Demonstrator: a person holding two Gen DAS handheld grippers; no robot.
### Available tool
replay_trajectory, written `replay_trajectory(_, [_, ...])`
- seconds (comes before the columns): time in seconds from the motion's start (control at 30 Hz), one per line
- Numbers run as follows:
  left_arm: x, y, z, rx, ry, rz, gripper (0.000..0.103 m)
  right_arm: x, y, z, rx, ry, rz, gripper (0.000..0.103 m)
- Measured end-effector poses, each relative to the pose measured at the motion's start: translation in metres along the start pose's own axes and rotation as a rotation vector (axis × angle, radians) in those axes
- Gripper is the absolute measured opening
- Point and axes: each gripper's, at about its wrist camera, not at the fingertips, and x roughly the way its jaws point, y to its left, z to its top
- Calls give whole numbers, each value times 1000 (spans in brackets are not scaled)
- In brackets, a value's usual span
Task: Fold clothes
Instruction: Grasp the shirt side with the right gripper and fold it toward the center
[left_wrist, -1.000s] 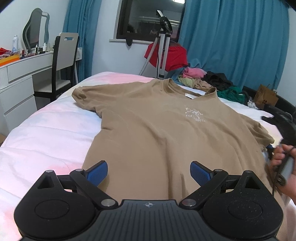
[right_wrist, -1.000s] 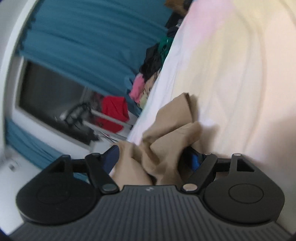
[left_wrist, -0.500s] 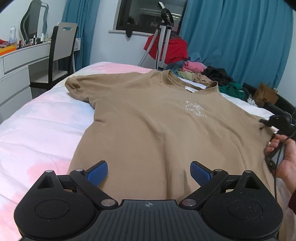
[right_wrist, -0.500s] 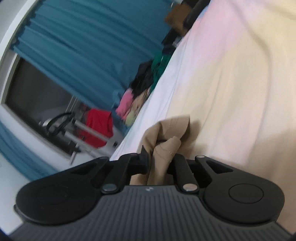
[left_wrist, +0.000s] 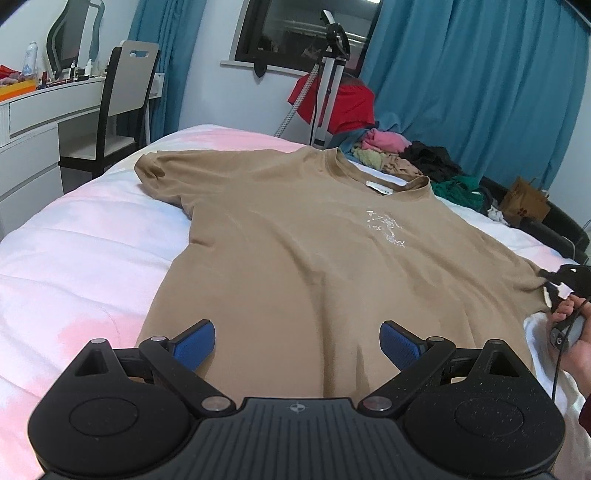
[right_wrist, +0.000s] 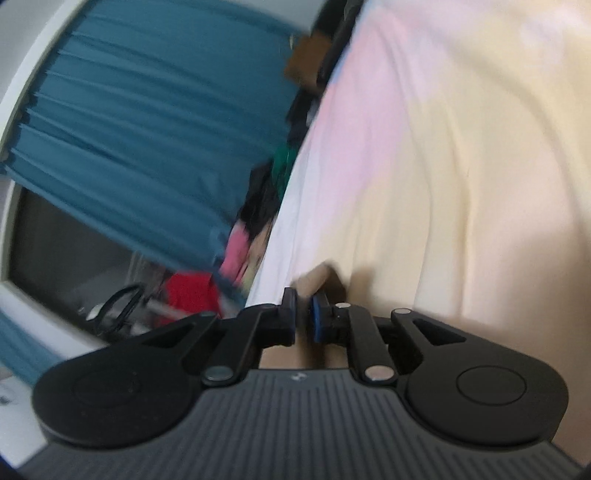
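Observation:
A tan T-shirt (left_wrist: 317, 251) with a small white chest print lies spread flat, front up, on the bed (left_wrist: 74, 258), collar at the far end. My left gripper (left_wrist: 297, 341) is open and empty, hovering over the shirt's lower hem. My right gripper (right_wrist: 303, 318) is shut on a fold of the shirt's right sleeve (right_wrist: 314, 278); only a small tan tip shows past its pads. In the left wrist view the right gripper (left_wrist: 565, 280) and the hand holding it sit at the shirt's right sleeve edge.
A pile of loose clothes (left_wrist: 406, 155) lies at the bed's far right corner. A stand with a red garment (left_wrist: 332, 99) is behind it, before teal curtains (left_wrist: 472, 81). A white desk (left_wrist: 33, 122) and chair (left_wrist: 125, 107) stand at left.
The right gripper has closed fully on the sleeve and drawn it outward, flattening the bunched cloth. The left gripper has stayed open over the hem while rising slightly.

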Motion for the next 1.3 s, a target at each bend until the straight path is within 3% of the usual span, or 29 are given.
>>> replay_trajectory(0.03, [0,0,0,0,2,-2,97,3,0,-2,-2,30,4,26])
replay_trajectory(0.1, [0,0,0,0,2,-5,97,5,5,-10,-38,62,4,60])
replay_trajectory(0.23, [1,0,0,-6,-3,-6,97,-14,18,-17,-114,-28,-32,66])
replay_trajectory(0.43, [4,2,2,-19,0,-16,97,-61,17,-23,-62,-90,-79,67])
replay_trajectory(0.63, [-2,6,-1,-41,1,-25,97,-73,22,-53,-25,53,-183,62])
replay_trajectory(0.73, [-8,9,-3,-56,1,-28,97,-71,16,-67,-23,52,-155,60])
replay_trajectory(0.77, [-10,9,-3,-60,-3,-27,97,-69,13,-72,-38,64,-135,45])
replay_trajectory(0.8, [-11,10,-3,-63,-6,-24,97,-65,11,-76,-55,79,-127,16])
replay_trajectory(0.83, [-12,10,-2,-64,-9,-23,97,-61,11,-78,-71,92,-137,8])
replay_trajectory(1.03, [-14,12,1,-81,-13,-50,99,-87,16,-75,-100,-15,-94,4])
replay_trajectory(1.3, [-12,14,3,-79,-22,-51,99,-72,0,-83,48,65,-25,13])
